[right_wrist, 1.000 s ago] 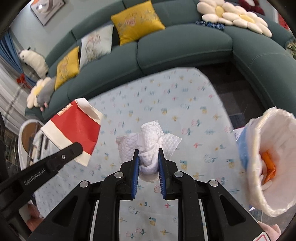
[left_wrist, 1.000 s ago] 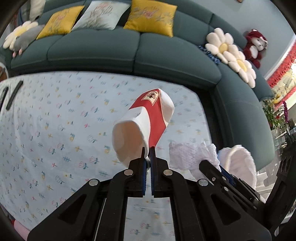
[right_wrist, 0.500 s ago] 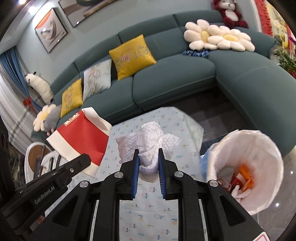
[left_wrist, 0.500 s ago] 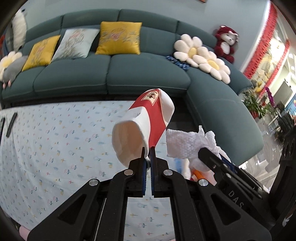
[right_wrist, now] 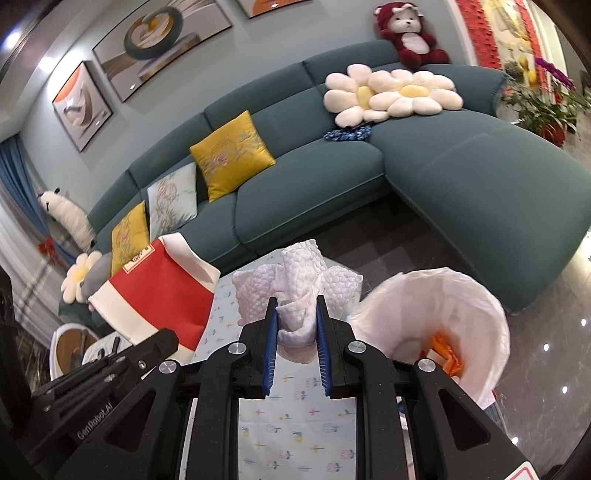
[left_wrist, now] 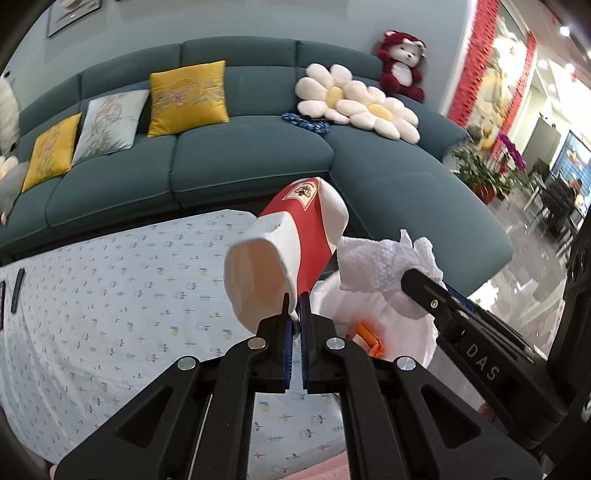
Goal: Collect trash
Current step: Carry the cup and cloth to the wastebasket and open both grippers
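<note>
My left gripper (left_wrist: 294, 300) is shut on the rim of a red and white paper bag (left_wrist: 295, 247), held up in the air above the table's far edge. My right gripper (right_wrist: 295, 308) is shut on a crumpled white paper towel (right_wrist: 295, 291), also lifted. A trash bin lined with a white bag (right_wrist: 439, 306) stands on the floor at the right, just past the table; orange scraps (right_wrist: 445, 352) lie inside. In the left wrist view the towel (left_wrist: 376, 264) and the right gripper's finger (left_wrist: 436, 299) hang over the bin's liner (left_wrist: 343, 306). In the right wrist view the paper bag (right_wrist: 162, 291) hangs at the left.
A table with a pale floral cloth (left_wrist: 110, 295) lies below both grippers. A teal corner sofa (right_wrist: 332, 177) with yellow cushions (right_wrist: 229, 153), flower pillows (right_wrist: 391, 94) and a red plush bear (right_wrist: 406, 33) curves behind. Dark remotes (left_wrist: 16, 290) rest at the table's left edge. Glossy floor (right_wrist: 546, 332) spreads at the right.
Both grippers rose and swung right with their loads, from over the table's middle to its far right edge. The lined bin came fully into view below the towel.
</note>
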Demonstrator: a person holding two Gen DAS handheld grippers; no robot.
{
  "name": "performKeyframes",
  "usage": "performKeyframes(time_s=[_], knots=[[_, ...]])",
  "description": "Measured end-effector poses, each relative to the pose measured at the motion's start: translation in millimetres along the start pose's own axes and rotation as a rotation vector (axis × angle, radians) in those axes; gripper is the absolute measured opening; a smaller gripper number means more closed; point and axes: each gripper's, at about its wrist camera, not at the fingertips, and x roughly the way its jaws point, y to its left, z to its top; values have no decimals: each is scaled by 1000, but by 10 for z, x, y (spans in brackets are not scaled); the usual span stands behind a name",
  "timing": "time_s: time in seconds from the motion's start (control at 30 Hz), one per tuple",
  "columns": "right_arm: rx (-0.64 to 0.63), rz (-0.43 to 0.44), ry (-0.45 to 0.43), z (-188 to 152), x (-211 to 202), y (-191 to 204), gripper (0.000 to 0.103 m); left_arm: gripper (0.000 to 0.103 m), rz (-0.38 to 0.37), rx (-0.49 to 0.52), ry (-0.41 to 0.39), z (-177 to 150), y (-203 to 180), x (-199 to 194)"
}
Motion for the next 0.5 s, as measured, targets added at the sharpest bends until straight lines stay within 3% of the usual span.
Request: performKeyframes(time_s=[0.5], knots=[[115, -85, -5, -72, -110, -890, 18, 3, -68, 114, 61, -119, -779, 423]])
